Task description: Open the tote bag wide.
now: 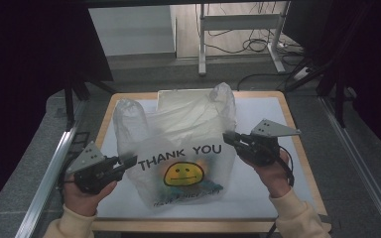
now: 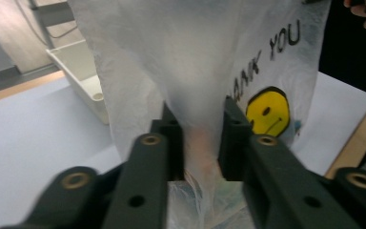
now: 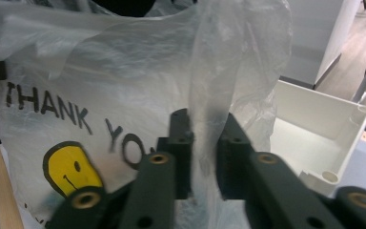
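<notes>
Thin white "THANK YOU" plastic bag (image 1: 178, 148), upright mid-table before white bin (image 1: 178, 96), pinched at opposite side edges: left gripper (image 1: 129, 161) clamped on left edge, right gripper (image 1: 228, 137) on right, handles uppermost.

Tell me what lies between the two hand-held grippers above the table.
The translucent white plastic bag printed THANK YOU with a yellow smiley stands between the left hand-held gripper and the right hand-held gripper, as the high view shows; each pinches one side.
</notes>
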`<state>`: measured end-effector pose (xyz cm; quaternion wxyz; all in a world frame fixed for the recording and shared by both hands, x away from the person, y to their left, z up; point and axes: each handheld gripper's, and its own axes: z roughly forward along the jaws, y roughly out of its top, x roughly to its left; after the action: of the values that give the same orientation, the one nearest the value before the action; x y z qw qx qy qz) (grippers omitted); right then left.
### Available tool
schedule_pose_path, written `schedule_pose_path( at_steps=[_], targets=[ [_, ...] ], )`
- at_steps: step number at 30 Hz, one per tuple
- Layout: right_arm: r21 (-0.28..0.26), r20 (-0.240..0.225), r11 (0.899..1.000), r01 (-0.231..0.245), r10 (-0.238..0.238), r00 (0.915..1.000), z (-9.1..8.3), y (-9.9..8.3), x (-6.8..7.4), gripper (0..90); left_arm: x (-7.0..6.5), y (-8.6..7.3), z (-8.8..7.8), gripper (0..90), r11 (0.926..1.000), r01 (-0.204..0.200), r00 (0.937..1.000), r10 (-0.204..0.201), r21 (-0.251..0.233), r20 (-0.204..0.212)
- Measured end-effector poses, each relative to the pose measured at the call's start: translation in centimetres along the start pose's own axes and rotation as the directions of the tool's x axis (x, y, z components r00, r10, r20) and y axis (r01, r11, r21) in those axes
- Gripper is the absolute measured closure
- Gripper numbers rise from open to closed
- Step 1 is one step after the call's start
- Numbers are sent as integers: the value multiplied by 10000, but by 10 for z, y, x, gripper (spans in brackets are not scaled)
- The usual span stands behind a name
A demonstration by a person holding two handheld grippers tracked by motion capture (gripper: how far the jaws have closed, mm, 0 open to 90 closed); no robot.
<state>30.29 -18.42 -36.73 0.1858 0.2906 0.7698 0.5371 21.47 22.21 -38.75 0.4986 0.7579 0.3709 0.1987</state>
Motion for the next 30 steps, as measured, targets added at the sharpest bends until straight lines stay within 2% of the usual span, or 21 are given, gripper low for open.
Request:
schedule_pose_path(
  at_steps=[2, 6, 11, 23, 30],
  targets=[
    [-33, -211, 9999, 129, -129, 9997, 0, -1, 2, 871, 0, -1, 2, 853, 10000, -23, 9999, 22, 81, 137],
    [8, -292, 9993, 385, -384, 9988, 0, -4, 5, 881, 2, -6, 4, 894, 9998, -25, 9997, 20, 196, 233],
    [107, -466, 9995, 291, -286, 9985, 0, -15, 4, 882, 5, -17, 5, 899, 9992, 120, 9993, -134, 389, 351],
    [794, -703, 9968, 104, -48, 9975, 7, -50, 9, 883, 7, -43, 13, 900, 9955, 329, 9969, -391, 893, 681],
    [964, -875, 9953, -83, 168, 9960, 2, -66, 13, 882, 3, -59, 16, 900, 9920, 372, 9951, -478, 1210, 860]
  ],
)
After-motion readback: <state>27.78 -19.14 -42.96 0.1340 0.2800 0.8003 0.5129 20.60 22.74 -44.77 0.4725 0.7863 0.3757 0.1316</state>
